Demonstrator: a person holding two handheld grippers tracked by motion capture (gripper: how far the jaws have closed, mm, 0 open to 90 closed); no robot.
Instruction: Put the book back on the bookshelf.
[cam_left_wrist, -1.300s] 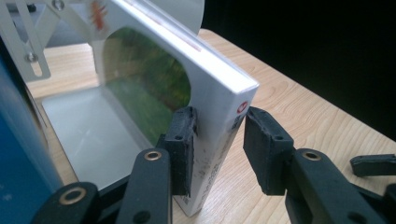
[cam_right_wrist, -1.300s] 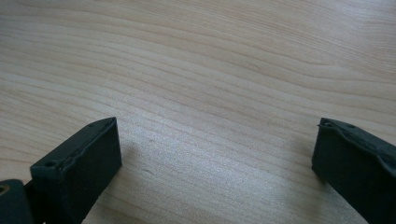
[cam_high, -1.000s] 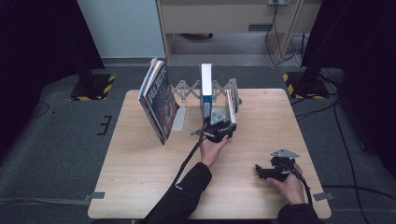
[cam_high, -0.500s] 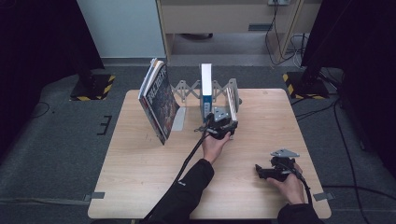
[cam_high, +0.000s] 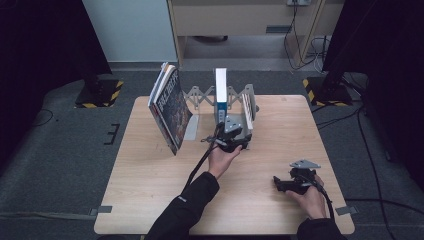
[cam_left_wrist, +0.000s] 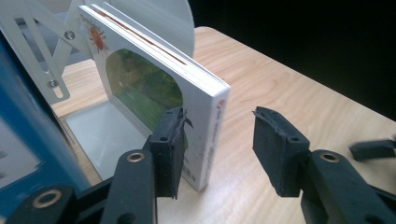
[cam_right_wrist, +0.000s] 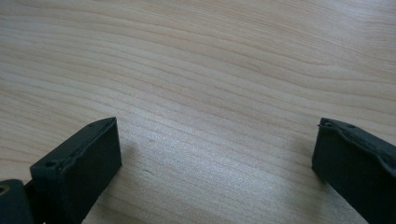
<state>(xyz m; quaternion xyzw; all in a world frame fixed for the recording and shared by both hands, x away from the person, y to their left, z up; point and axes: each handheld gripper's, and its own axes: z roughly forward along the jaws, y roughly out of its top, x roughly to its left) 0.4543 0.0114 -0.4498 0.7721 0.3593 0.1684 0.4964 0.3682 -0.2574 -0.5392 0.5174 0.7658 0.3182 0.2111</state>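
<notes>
The left gripper has just been opening its fingers; they now stand apart around the white book at centre frame, no longer squeezing it. The book's far end is hidden behind the blue book. The right gripper rests lower right on the desk, fingers apart.

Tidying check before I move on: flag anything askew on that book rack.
The big dark-covered book at the rack's left end leans steeply to one side, while the blue-and-white book stands upright. Nothing looks spilled or damaged.
</notes>
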